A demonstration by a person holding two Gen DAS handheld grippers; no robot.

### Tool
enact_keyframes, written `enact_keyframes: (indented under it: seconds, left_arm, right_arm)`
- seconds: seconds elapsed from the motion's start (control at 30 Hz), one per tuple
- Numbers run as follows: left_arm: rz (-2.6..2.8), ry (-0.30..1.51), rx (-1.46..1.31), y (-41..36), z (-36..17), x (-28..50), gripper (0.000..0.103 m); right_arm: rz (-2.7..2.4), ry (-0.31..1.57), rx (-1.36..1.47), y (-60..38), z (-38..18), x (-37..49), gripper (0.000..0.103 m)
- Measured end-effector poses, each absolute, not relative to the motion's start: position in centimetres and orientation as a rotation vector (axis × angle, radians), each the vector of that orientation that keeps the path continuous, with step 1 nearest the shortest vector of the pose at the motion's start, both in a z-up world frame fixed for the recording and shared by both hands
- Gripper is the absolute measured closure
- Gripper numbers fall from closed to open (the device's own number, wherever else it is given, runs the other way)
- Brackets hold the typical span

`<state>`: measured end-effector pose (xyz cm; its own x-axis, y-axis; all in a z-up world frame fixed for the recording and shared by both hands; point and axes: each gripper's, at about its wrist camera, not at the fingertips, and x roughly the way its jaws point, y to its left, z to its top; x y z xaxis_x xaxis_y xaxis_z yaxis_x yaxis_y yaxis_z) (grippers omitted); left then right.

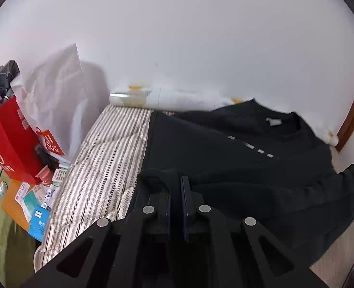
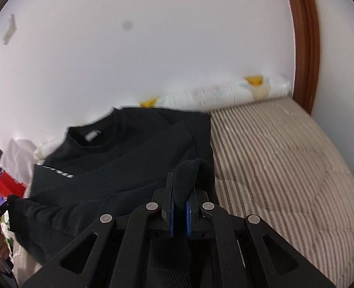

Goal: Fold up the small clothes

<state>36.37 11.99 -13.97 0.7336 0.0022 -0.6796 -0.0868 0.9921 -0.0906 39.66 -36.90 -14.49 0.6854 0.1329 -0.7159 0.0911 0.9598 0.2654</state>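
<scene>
Both grippers, left gripper [image 1: 175, 192] and right gripper [image 2: 180, 192], pinch the hem corners of a black sweatshirt [image 1: 237, 148] on the striped bed cover [image 2: 273, 156]; next, I judge, I carry the hem evenly toward the collar [image 2: 88, 139].

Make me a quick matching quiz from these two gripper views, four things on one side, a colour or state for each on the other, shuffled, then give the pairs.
Things:
1. sweatshirt
2. bed cover
3. paper bag
4. right gripper

Descriptions:
A. red
B. beige with stripes
C. jaws shut on a fabric edge
D. black, with a white neck label

Pairs: 1-D, 2-B, 3-A, 4-C
</scene>
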Motion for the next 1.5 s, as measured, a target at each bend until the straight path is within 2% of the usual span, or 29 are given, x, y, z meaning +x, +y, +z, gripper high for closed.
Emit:
enact_keyframes:
  seconds: [0.23,0.3,0.37,0.4,0.43,0.47,0.53,0.73,0.87,1.17,1.4,1.43,1.5]
  left_arm:
    - [0.045,0.779,-0.116,12.1,-15.5,37.2,0.092]
    - [0.035,0.78,-0.119,12.1,-15.4,36.9,0.091]
    - [0.031,0.789,-0.115,12.0,-15.2,36.5,0.087]
    - [0.024,0.793,-0.115,12.0,-15.0,36.0,0.08]
    - [0.018,0.797,-0.117,12.0,-14.9,35.6,0.073]
    - [0.006,0.8,-0.12,12.1,-14.8,34.9,0.071]
    - [-0.012,0.796,-0.135,12.4,-14.7,33.4,0.063]
    - [-0.032,0.819,-0.19,14.3,-15.9,27.9,0.05]
    - [-0.012,0.842,-0.172,15.5,-17.4,25.0,0.046]
    - [-0.054,0.861,-0.322,18.2,-19.2,26.4,0.045]
    - [-0.054,0.859,-0.296,17.3,-20.3,28.7,0.045]
    - [-0.054,0.858,-0.286,17.2,-20.2,28.9,0.049]
    - [-0.062,0.868,-0.28,16.8,-20.2,29.1,0.061]
  right_arm:
    - [0.001,0.88,0.333,-37.6,-16.9,40.7,0.095]
    - [0.011,0.884,0.325,-37.7,-16.2,40.0,0.089]
    - [0.019,0.876,0.29,-37.6,-15.0,38.5,0.087]
    - [0.017,0.87,0.272,-37.6,-14.4,37.9,0.085]
    - [0.011,0.862,0.248,-37.7,-13.8,36.9,0.08]
    - [0.006,0.859,0.237,-37.6,-13.3,36.3,0.072]
    - [-0.01,0.854,0.217,-37.8,-12.5,34.6,0.067]
    - [-0.058,0.93,0.252,-39.8,-13.7,30.2,0.061]
    - [-0.049,0.963,0.293,-40.4,-15.4,28.3,0.057]
    - [-0.022,0.918,0.382,-39.9,-15.8,29.7,0.055]
    - [-0.031,0.933,0.387,-38.8,-16.9,31.9,0.056]
    - [-0.027,0.937,0.384,-38.7,-17.1,32.0,0.058]
    - [-0.001,0.944,0.371,-38.4,-17.3,32.4,0.07]
